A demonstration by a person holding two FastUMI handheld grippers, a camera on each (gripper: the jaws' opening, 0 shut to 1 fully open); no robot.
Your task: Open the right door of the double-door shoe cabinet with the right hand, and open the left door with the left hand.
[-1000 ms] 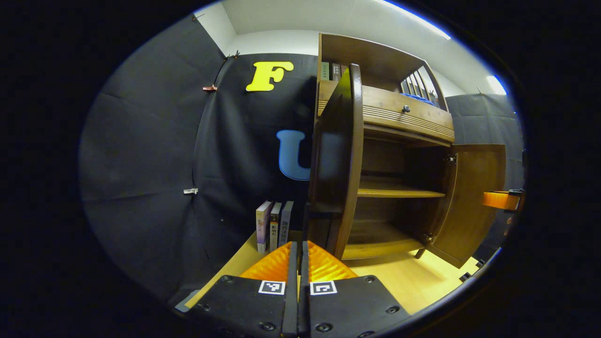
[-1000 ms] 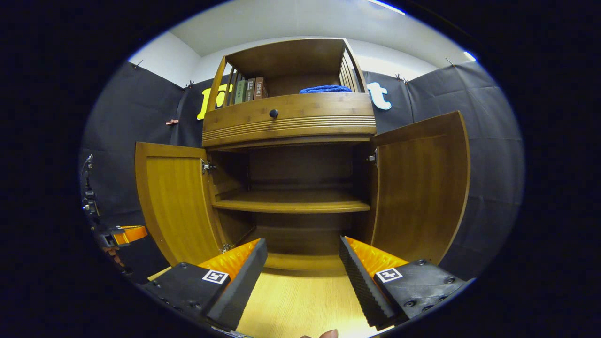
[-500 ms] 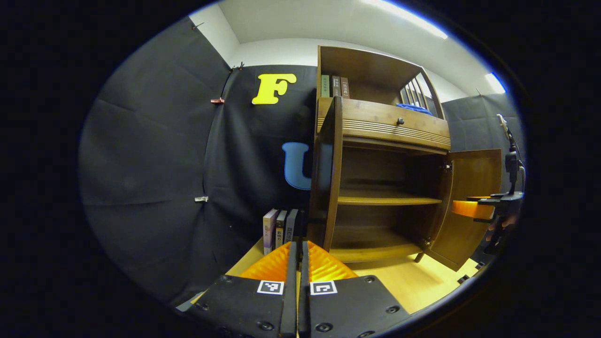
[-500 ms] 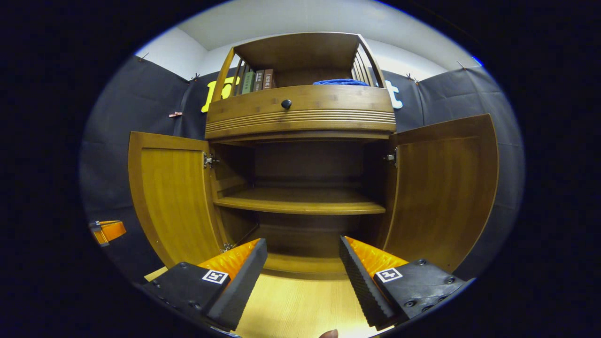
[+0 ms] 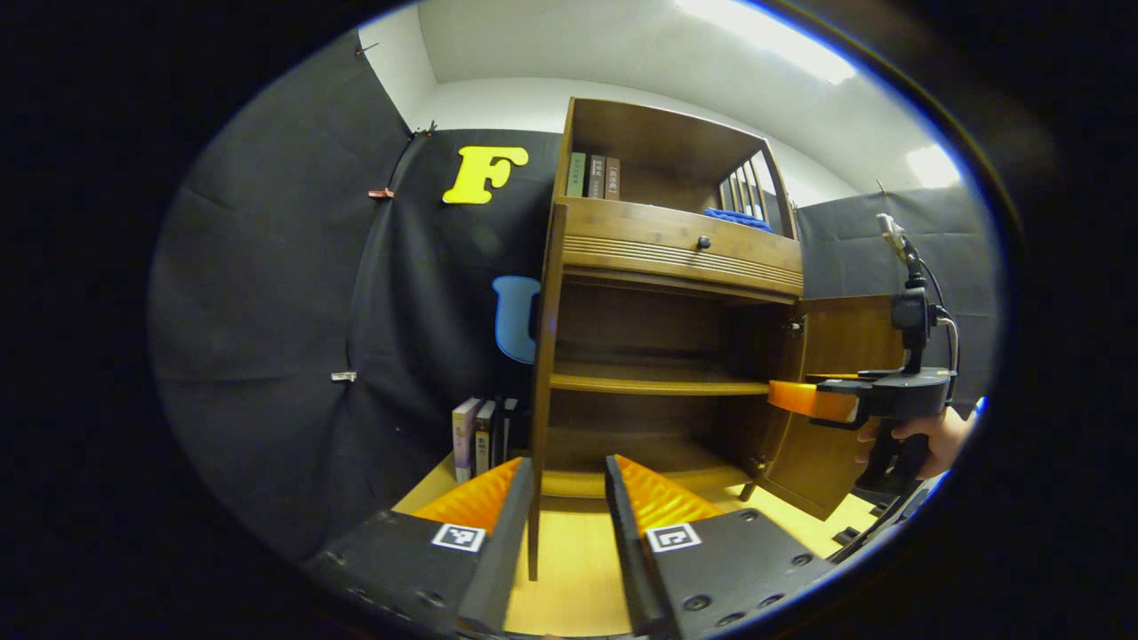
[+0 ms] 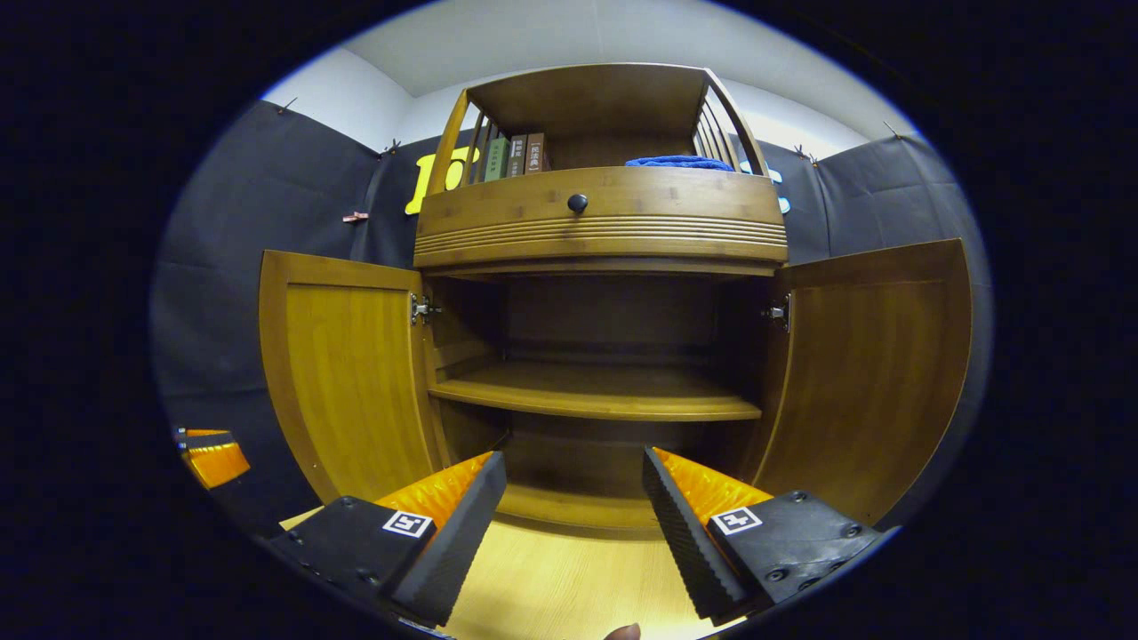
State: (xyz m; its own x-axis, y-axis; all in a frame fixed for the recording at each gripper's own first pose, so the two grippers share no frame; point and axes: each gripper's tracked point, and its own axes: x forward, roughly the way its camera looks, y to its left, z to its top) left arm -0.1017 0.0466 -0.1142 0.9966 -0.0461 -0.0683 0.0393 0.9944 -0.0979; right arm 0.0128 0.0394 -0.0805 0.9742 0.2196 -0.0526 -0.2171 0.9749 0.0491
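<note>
The wooden shoe cabinet (image 6: 600,227) stands with both doors swung wide. In the right gripper view the left door (image 6: 347,382) and the right door (image 6: 871,373) flank the bare inner shelf (image 6: 596,396). My right gripper (image 6: 573,471) is open in front of the cabinet's middle, touching nothing. In the left gripper view the left door (image 5: 539,373) shows edge-on, its thin edge standing in the gap of my open left gripper (image 5: 569,462), close to one finger and not pressed. The right gripper (image 5: 805,400), held by a hand (image 5: 929,440), hovers before the right door (image 5: 840,338).
Above the doors a drawer with a dark knob (image 6: 578,203) is closed; books (image 6: 511,156) and a blue cloth (image 6: 680,162) lie on top. Several books (image 5: 480,436) stand on the pale wooden floor (image 6: 569,582) left of the cabinet. Black cloth walls close in on both sides.
My left gripper has gone from shut to open and shifted, so the left door now shows edge-on between its fingers. The right gripper stayed open and drifted a little.
</note>
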